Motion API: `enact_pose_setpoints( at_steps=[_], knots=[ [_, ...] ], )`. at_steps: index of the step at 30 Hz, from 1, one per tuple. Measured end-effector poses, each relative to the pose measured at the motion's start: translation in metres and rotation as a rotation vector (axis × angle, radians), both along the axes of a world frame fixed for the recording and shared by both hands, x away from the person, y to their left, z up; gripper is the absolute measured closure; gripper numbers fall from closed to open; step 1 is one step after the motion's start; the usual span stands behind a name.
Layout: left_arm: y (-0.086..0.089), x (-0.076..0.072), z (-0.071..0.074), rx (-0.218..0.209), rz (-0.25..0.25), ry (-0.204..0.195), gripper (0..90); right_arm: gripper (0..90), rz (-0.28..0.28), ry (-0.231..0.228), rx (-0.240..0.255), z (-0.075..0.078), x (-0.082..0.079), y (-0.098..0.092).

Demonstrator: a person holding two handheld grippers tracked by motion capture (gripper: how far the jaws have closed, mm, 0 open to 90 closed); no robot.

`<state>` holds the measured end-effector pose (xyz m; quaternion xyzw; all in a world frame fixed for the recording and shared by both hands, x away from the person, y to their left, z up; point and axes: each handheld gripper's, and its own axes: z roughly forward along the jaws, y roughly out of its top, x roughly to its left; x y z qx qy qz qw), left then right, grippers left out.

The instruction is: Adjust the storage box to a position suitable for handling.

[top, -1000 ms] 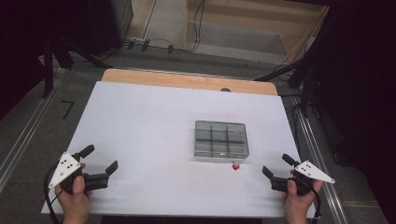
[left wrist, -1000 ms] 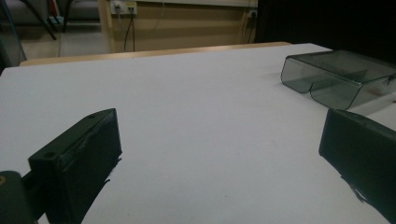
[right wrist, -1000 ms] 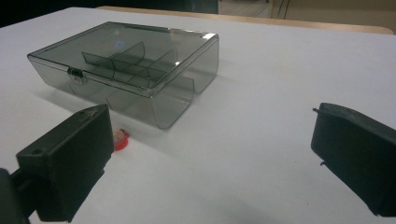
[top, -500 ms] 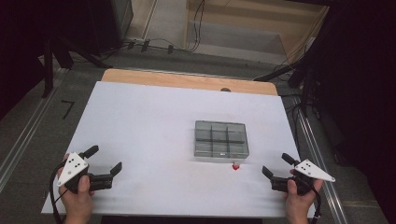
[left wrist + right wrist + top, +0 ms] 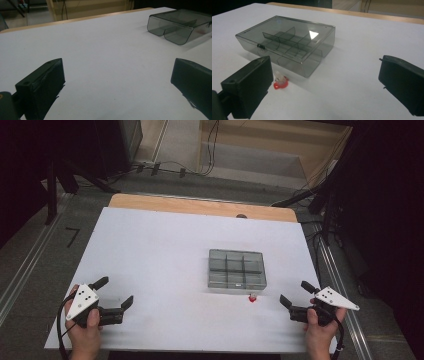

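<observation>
- The left gripper is held low over the near left part of the white table, close to its near edge; its jaws are spread wide with nothing between them.
- The right gripper is held near the table's near right corner, close to the right edge, jaws likewise spread and empty.
- A smoky, see-through compartment box is seen right of centre on the table, its lid closed and its latch facing the near edge; dividers are visible through the lid.
- A small red and white piece lies on the table just in front of the box's near right part, apart from it, between the box and the right gripper.
- In the right gripper view the piece is seen just beside the left-hand jaw, the box beyond it.
- Wide bare table is left open between the left gripper and the box, and beyond the box up to the wooden strip at the far edge.
- A dark mark like a "7" can be read on the floor left of the table; no writing can be made out on the box.
</observation>
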<state>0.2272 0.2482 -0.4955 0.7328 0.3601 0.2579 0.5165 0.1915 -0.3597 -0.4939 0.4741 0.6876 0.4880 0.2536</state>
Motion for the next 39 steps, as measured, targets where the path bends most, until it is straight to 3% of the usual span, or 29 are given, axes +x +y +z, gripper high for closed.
enact_pose_setpoints(
  at_steps=[6,25,27,29,34,36,39],
  knots=[
    [-0.002,0.000,0.000,0.022,-0.011,-0.001,0.0,0.0,0.006,0.005,0.013,0.012,0.011,-0.002],
    [-0.008,-0.001,-0.002,0.064,-0.031,-0.009,0.0,0.0,0.022,0.072,-0.003,0.021,0.054,-0.005],
    [-0.009,-0.001,-0.002,0.071,-0.034,-0.009,0.0,7.4,0.011,0.082,-0.021,0.024,0.062,-0.005],
    [-0.009,-0.001,-0.002,0.075,-0.036,-0.009,0.0,7.6,0.011,0.097,-0.039,0.024,0.068,-0.004],
    [-0.010,-0.001,-0.002,0.082,-0.039,-0.011,0.0,7.7,0.002,0.132,-0.028,0.021,0.078,-0.005],
    [-0.010,-0.001,-0.002,0.085,-0.042,-0.011,0.0,19.5,-0.005,0.157,-0.033,0.015,0.085,-0.005],
    [-0.010,-0.001,-0.002,0.087,-0.043,-0.013,0.0,23.5,0.000,0.183,-0.045,0.009,0.092,-0.003]
  ],
)
